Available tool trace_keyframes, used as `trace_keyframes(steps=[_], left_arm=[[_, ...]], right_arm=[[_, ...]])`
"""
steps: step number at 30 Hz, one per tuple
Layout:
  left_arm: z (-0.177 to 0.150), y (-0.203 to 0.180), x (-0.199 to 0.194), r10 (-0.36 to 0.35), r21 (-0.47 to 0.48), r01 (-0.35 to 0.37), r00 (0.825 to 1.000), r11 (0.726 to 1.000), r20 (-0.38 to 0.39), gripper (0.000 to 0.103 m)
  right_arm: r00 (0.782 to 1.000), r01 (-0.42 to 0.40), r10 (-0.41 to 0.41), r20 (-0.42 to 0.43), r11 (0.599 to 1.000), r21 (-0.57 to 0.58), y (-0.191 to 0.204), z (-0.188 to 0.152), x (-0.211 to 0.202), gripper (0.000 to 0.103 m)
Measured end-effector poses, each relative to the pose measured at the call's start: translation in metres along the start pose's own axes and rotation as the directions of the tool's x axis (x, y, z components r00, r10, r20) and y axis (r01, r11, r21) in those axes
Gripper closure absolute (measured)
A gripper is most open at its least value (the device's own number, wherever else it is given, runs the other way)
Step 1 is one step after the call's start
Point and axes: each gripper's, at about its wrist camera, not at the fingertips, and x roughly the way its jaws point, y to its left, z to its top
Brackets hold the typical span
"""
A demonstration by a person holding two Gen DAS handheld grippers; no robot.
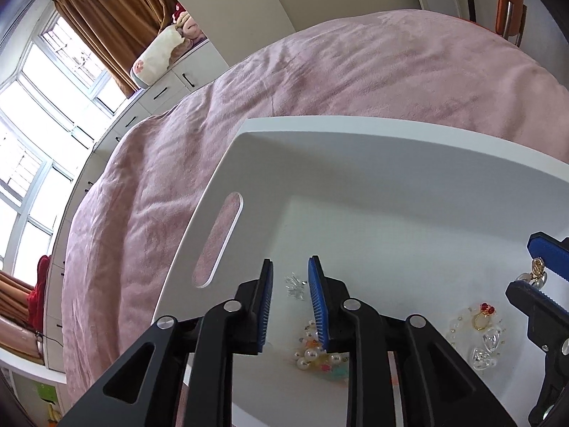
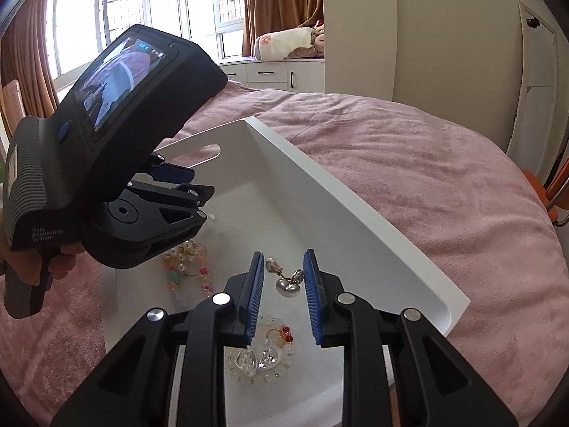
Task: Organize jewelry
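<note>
The pearl earring [image 2: 287,282] lies on the floor of the white tray [image 2: 355,220], between the spread fingers of the right tool [image 2: 284,277], which grips nothing. It looks light, small and slippery; its gold clasp seems the surest hold. The left tool [image 1: 291,286], also parted and empty, hovers over a clear crystal piece [image 1: 295,286]. A beaded bracelet [image 2: 186,267] and a ring [image 2: 281,334] crowd nearby; the tray rests on a pink bed [image 2: 426,163].

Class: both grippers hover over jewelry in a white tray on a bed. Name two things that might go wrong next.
1. The right gripper is open around the pearl earring; closing may pinch only its clasp, so it slips.
2. The tray rests on the soft pink bedspread; pressing down could tip it.
</note>
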Motion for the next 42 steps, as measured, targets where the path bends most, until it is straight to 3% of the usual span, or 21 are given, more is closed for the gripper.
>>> trace_keyframes(steps=[3,6,9,12,22,25,28,32,39,42], left_arm=[[0.000,-0.001,-0.005,0.011,0.005,-0.011,1.000,1.000,0.012,0.063],[0.001,-0.002,-0.013,0.023,0.012,-0.023,0.999,1.000,0.033,0.051],[0.002,0.002,-0.024,0.027,0.003,-0.027,0.998,1.000,0.054,0.039],[0.003,0.009,-0.034,0.035,-0.019,-0.033,0.997,0.999,0.069,0.031],[-0.014,0.042,-0.076,0.054,-0.099,-0.040,0.989,0.994,0.135,0.020],[-0.028,0.057,-0.094,0.005,-0.201,0.032,0.984,0.979,0.181,0.019],[-0.047,0.071,-0.113,-0.044,-0.295,0.121,0.965,0.948,0.257,0.017],[-0.072,0.081,-0.131,-0.077,-0.351,0.191,0.947,0.917,0.312,0.016],[-0.110,0.093,-0.170,0.031,-0.424,0.134,0.932,0.896,0.361,0.013],[-0.119,0.087,-0.180,0.068,-0.412,0.101,0.924,0.906,0.377,0.011]], right_arm=[[1.000,0.005,-0.005,-0.002,1.000,0.004,-0.002,0.001,-0.001,0.075],[1.000,0.015,-0.016,0.009,1.000,0.007,-0.003,0.003,-0.005,0.051],[0.999,0.028,-0.028,0.023,0.999,-0.018,0.002,0.006,-0.014,0.043],[0.999,0.042,-0.040,0.033,0.998,-0.056,0.010,0.008,-0.024,0.025],[0.997,0.067,-0.060,0.041,0.981,-0.183,0.036,0.008,-0.056,0.013],[0.997,0.073,-0.064,0.044,0.967,-0.245,0.048,0.006,-0.072,0.011],[0.996,0.086,-0.072,0.054,0.945,-0.316,0.061,0.003,-0.090,0.011],[0.993,0.108,-0.088,0.072,0.932,-0.346,0.066,-0.003,-0.112,0.007],[0.990,0.120,-0.088,0.115,0.940,-0.320,0.063,-0.009,-0.142,0.006],[0.991,0.098,-0.066,0.118,0.953,-0.286,0.058,-0.010,-0.146,0.006]])
